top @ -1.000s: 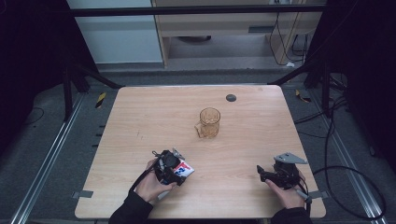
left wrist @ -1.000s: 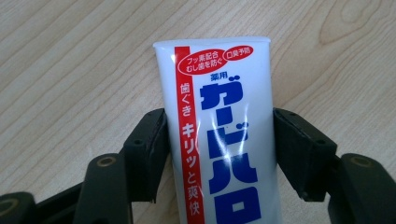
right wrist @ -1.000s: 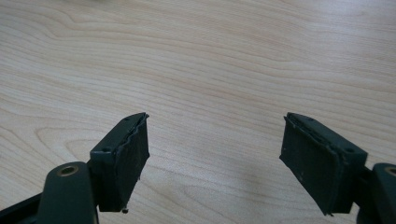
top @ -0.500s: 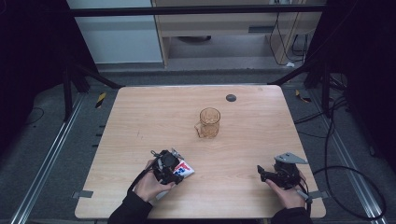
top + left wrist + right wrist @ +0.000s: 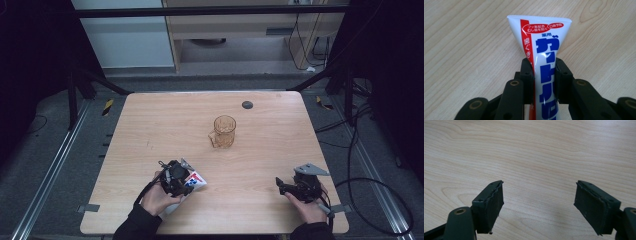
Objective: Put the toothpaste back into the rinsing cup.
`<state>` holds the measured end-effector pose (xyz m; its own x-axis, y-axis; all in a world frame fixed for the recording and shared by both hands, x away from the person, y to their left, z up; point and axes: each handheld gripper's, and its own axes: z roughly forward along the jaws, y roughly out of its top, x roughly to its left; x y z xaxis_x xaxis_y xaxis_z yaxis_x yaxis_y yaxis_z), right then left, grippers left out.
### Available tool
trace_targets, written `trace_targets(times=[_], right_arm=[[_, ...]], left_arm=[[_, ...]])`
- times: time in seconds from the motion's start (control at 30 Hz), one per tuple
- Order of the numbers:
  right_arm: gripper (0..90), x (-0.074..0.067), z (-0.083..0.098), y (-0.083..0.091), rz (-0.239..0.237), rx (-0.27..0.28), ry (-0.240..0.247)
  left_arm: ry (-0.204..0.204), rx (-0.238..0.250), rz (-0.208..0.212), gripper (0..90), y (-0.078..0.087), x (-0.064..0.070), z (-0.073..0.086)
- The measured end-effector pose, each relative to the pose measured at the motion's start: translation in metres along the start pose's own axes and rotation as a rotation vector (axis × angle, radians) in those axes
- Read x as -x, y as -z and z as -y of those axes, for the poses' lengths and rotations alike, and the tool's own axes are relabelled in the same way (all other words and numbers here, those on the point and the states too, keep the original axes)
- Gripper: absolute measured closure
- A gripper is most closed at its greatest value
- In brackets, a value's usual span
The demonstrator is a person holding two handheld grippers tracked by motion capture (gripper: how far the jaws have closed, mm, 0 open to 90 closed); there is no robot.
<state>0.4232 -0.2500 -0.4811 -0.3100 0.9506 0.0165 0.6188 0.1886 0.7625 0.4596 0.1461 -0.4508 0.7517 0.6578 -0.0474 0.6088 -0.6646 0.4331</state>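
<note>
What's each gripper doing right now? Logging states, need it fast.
Left gripper: closed on the toothpaste tube.
Right gripper: open, holding nothing, above the bare table.

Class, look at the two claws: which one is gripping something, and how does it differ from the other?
The left claw, shut on the white toothpaste tube squeezed between its jaws. The right claw stands wide open over the bare wooden table.
</note>
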Motion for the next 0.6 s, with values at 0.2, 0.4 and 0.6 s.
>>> trace_targets(times=[0.2, 0.4, 0.6], right_arm=[[23.0, 0.000, 0.000, 0.001, 0.000, 0.001, 0.000], [22.9, -0.001, 0.000, 0.001, -0.002, 0.006, -0.005], [22.6, -0.001, 0.000, 0.001, 0.001, 0.017, -0.008]], left_arm=[[0.017, 0.074, -0.009, 72.9, 0.020, -0.004, 0.000], [0.035, 0.165, -0.044, 72.8, 0.036, -0.007, 0.001], [0.061, 0.241, -0.082, 72.7, 0.045, -0.010, 0.000]])
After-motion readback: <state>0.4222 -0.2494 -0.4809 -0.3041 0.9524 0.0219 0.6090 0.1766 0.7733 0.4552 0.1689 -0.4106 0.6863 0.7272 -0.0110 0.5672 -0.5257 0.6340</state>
